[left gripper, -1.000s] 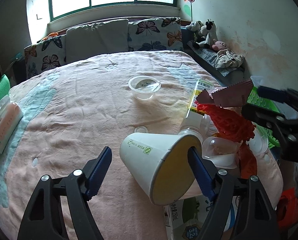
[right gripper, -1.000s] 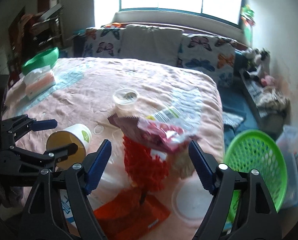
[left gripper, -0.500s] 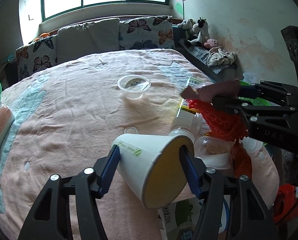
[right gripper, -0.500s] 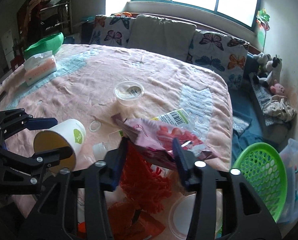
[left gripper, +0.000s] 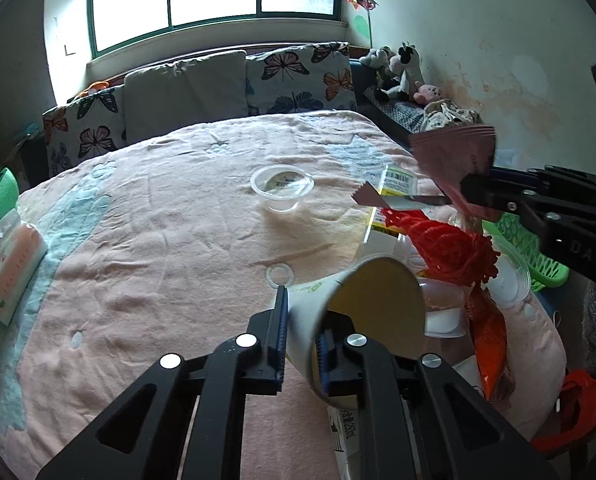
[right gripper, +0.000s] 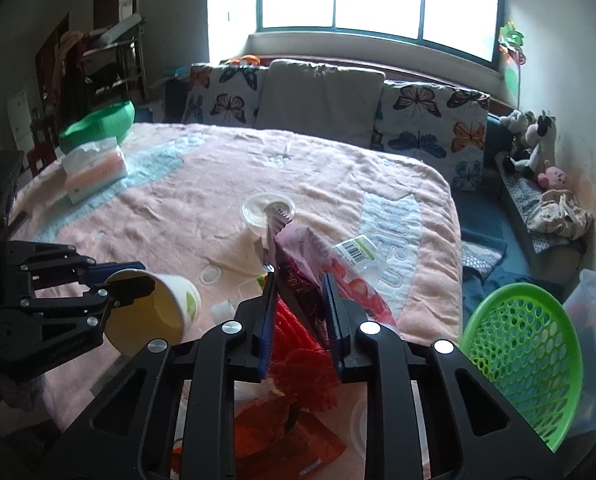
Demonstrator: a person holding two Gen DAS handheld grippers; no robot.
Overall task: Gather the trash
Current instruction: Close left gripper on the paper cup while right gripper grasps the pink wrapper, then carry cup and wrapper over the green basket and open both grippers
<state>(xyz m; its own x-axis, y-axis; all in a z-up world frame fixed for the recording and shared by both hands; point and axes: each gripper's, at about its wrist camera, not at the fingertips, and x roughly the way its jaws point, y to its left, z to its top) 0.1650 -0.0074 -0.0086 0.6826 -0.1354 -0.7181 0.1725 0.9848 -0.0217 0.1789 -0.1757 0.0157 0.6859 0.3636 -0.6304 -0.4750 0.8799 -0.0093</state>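
My left gripper (left gripper: 299,328) is shut on the white paper cup (left gripper: 361,320), squeezing its wall and holding it on its side above the pink bed cover; it also shows in the right wrist view (right gripper: 154,312). My right gripper (right gripper: 299,308) is shut on a pink snack wrapper (right gripper: 309,256), lifted off the bed; the wrapper shows in the left wrist view (left gripper: 453,156). Below lie a red mesh bag (left gripper: 449,248), an orange wrapper (left gripper: 489,344), a clear plastic bottle with a barcode label (right gripper: 357,252) and a clear plastic cup (left gripper: 282,186).
A green basket (right gripper: 525,364) stands on the floor right of the bed. A tissue pack (right gripper: 94,170) and a green bowl (right gripper: 98,126) sit at the bed's far left. Pillows line the far edge. A carton (left gripper: 345,432) lies under the cup.
Both grippers closed: the left one squeezed onto the paper cup and lifted it, the right one closed on the pink wrapper and raised it off the pile.
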